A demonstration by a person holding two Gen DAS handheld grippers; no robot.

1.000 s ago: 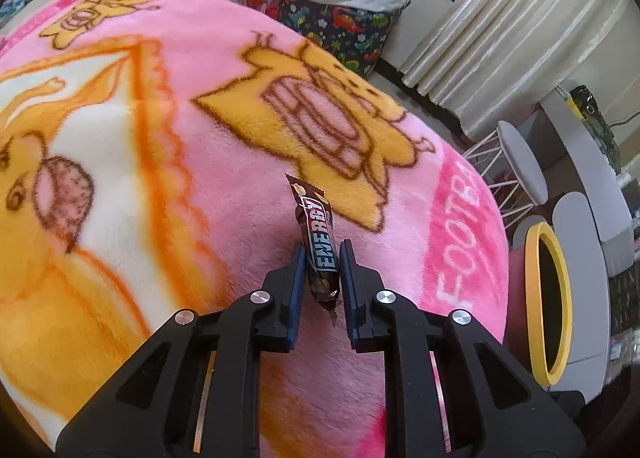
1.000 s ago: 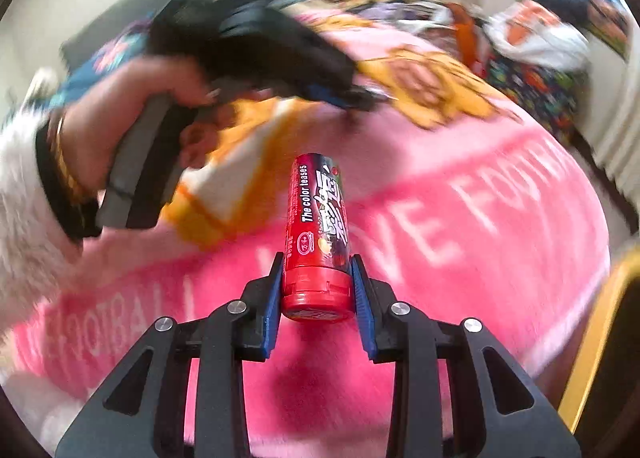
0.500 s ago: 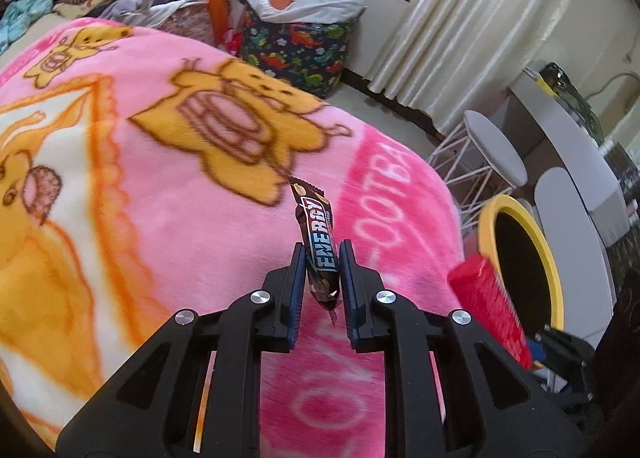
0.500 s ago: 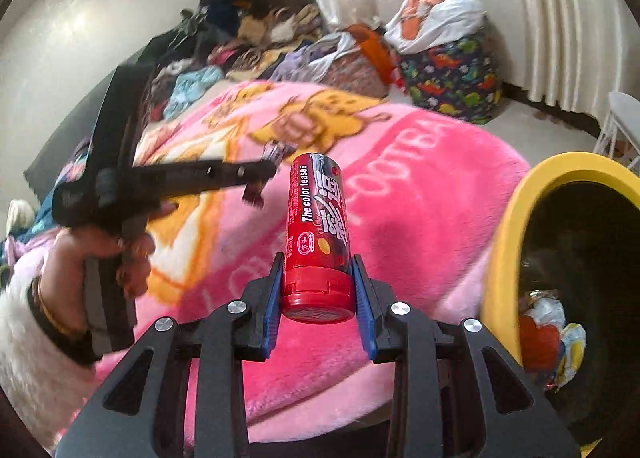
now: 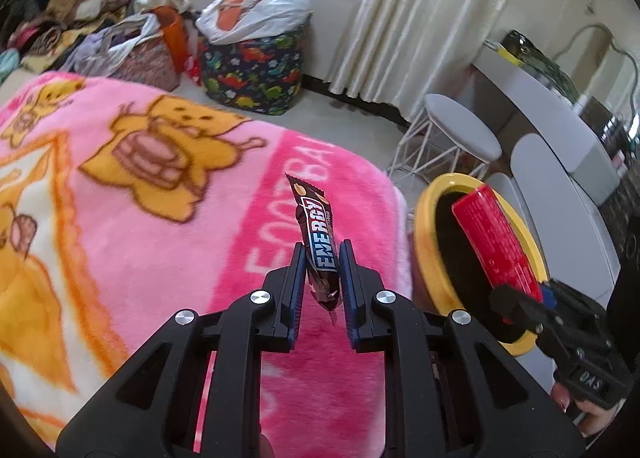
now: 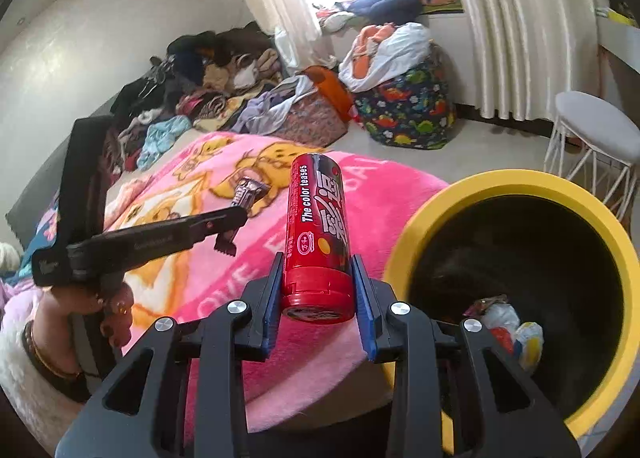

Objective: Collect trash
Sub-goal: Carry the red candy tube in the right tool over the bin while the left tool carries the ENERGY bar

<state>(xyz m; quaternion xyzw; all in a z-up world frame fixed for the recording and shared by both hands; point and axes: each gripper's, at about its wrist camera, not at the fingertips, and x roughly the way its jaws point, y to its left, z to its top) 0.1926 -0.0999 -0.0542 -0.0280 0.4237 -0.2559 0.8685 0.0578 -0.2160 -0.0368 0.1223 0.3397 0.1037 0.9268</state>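
In the left wrist view, the left hand-held gripper [image 5: 322, 272] at lower centre clamps a glossy brown crinkled energy bar wrapper [image 5: 316, 238] between its blue-lined pads, above a fluffy pink cartoon-print blanket [image 5: 160, 194] on the bed. At the right edge, a round yellow-rimmed black bin [image 5: 424, 230] shows, with a smooth red plastic cylindrical candy tube [image 5: 494, 238] over its mouth.

In the right wrist view, the right hand-held gripper [image 6: 318, 286] grips that tube [image 6: 316, 230] upright at its capped end. The bin [image 6: 520, 182] fills the right, crumpled wrappers [image 6: 508, 322] lying inside. The left hand-held gripper [image 6: 236, 218] reaches in from the left with the wrapper [image 6: 248, 194].
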